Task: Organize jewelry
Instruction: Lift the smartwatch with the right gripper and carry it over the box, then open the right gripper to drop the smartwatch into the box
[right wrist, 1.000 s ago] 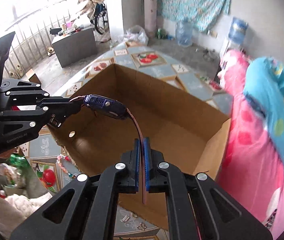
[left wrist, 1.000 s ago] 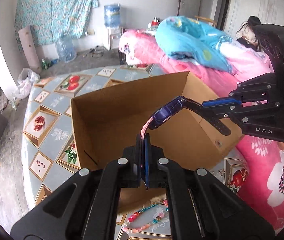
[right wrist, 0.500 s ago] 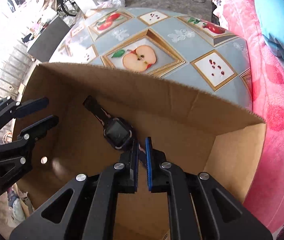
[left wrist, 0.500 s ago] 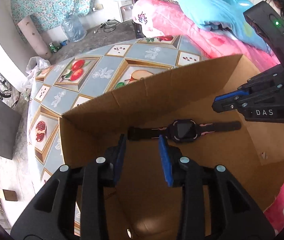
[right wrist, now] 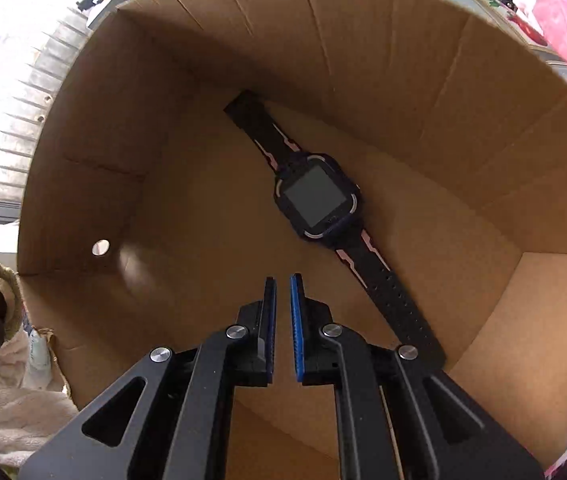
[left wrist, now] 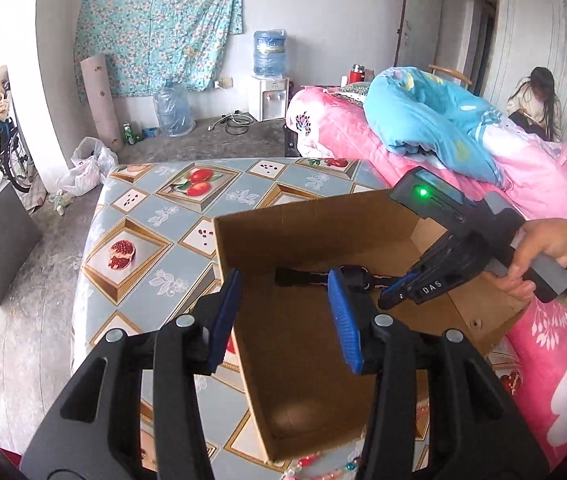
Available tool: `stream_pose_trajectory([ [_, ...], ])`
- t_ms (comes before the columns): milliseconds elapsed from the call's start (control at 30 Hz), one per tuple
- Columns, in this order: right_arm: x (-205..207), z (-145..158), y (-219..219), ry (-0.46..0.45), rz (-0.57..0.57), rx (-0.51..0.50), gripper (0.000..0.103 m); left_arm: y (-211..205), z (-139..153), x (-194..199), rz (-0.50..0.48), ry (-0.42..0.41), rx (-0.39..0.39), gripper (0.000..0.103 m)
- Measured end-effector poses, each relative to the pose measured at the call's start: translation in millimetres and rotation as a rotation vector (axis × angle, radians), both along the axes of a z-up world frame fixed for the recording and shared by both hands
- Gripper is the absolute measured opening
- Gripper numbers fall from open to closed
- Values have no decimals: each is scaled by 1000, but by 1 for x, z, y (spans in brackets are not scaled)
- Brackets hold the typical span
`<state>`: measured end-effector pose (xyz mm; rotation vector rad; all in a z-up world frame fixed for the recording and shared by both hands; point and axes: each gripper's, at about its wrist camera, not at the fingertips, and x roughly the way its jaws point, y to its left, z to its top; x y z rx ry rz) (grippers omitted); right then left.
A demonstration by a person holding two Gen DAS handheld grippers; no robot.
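Note:
A black smartwatch (right wrist: pixel 315 196) with pink strap marks lies flat on the floor of an open cardboard box (right wrist: pixel 383 60). In the left wrist view the watch (left wrist: pixel 303 277) lies along the box's (left wrist: pixel 307 220) far wall. My left gripper (left wrist: pixel 283 300) is open and empty, raised over the box's near left side. My right gripper (right wrist: pixel 282 292) is inside the box just short of the watch, with its jaws a narrow gap apart and nothing between them. It also shows in the left wrist view (left wrist: pixel 393 294), reaching in from the right.
The box sits on a table (left wrist: pixel 143 240) with a fruit-print cover. A beaded necklace (left wrist: pixel 323 466) lies at the box's near edge. A pink bed (left wrist: pixel 543 340) with a blue quilt stands right of the table. A person (left wrist: pixel 535 100) sits far right.
One second ago both grippers held the watch by its strap ends above the box. It now lies on the box floor, both grippers have let go, and the left has lifted back.

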<state>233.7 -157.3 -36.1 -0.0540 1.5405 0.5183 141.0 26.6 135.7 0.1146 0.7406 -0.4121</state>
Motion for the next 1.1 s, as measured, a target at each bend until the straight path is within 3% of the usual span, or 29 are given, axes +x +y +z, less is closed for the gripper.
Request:
stream_pose_trajectory([
  [167,11,-10,0,-12,-37,-114,9,30,-6,-34,40,-28,-30,43],
  [367,20,-5,8,-96,-54,-193,12,61,-23,-58,87,3,-74,43],
  [567,23,-1,13,-136,-83,-185,24,76,-34,-76,124,2,-81,43],
  [667,19,7,14,-152,-86,-205,35,79,-36,-86,130,-13,-79,43],
  [767,7,31,12,-189,-91,-186,37,79,-39,-96,123,-29,-77,43],
  [867,-18,76,6,-283,-103,-149,39,75,-42,-106,116,-39,-67,43],
  [1000,-83,143,-5,-484,-120,-82,53,67,-52,-123,86,-28,-65,43],
  [1100,-140,174,-9,-587,-132,-40,60,57,-67,-131,55,16,-72,43],
])
